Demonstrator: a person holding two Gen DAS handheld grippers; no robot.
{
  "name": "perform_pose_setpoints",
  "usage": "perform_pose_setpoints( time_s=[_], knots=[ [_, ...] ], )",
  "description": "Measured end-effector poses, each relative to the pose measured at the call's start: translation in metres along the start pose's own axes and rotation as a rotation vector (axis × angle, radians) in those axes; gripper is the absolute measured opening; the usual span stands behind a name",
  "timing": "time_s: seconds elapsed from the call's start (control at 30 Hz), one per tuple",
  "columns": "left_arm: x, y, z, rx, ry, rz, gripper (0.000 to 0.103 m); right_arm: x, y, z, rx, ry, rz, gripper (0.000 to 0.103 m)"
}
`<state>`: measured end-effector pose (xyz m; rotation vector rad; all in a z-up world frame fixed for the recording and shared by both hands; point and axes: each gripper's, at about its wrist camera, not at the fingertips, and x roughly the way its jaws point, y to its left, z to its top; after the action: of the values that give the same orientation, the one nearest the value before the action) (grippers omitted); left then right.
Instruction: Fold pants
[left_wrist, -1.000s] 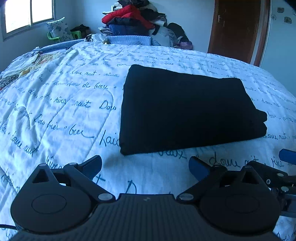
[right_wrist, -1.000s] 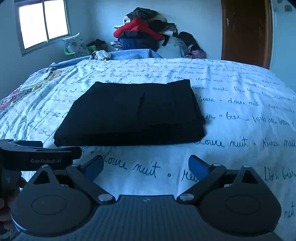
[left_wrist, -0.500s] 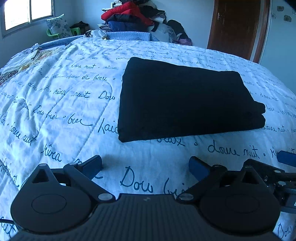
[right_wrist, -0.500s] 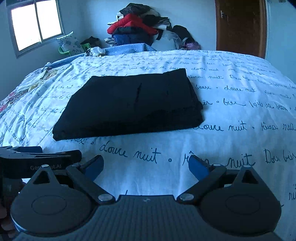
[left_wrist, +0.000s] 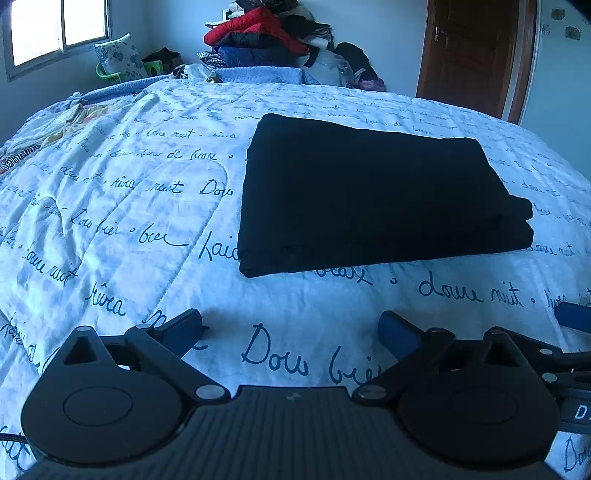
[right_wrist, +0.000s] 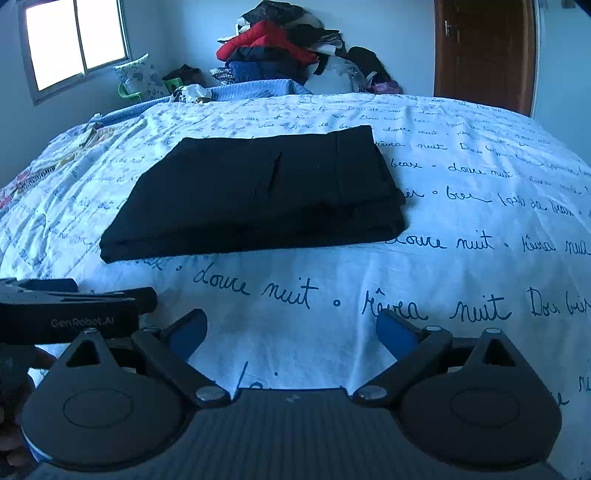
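Black pants (left_wrist: 365, 195) lie folded into a flat rectangle on the white bedspread (left_wrist: 122, 206), with stacked layers showing along the right end. The right wrist view shows the same pants (right_wrist: 258, 192) ahead and slightly left. My left gripper (left_wrist: 290, 328) is open and holds nothing, well short of the pants' near edge. Over the bedspread, my right gripper (right_wrist: 291, 330) is also open, with nothing between its blue fingers (right_wrist: 397, 332). The left gripper's body appears in the right wrist view at the lower left, and a hand holds it.
A heap of clothes (right_wrist: 291, 55) is piled behind the far side of the bed. A window (right_wrist: 74, 40) is at the left and a brown door (right_wrist: 484, 55) at the right. Patterned cloth (left_wrist: 55, 122) lies on the bed's left edge.
Both grippers have drawn back and shifted a little, so the pants look slightly farther away. The pants have not moved and both grippers stay open.
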<state>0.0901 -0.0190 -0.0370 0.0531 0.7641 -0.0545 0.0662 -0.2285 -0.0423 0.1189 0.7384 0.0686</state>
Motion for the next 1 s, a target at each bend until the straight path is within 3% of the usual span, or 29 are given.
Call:
perform_pose_setpoints(
  time_s=[1.0],
  knots=[
    [0.0, -0.003, -0.017, -0.01, -0.073, 0.025, 0.103, 0.01, 0.006, -0.017, -0.087, -0.038, -0.03, 0.103]
  ],
)
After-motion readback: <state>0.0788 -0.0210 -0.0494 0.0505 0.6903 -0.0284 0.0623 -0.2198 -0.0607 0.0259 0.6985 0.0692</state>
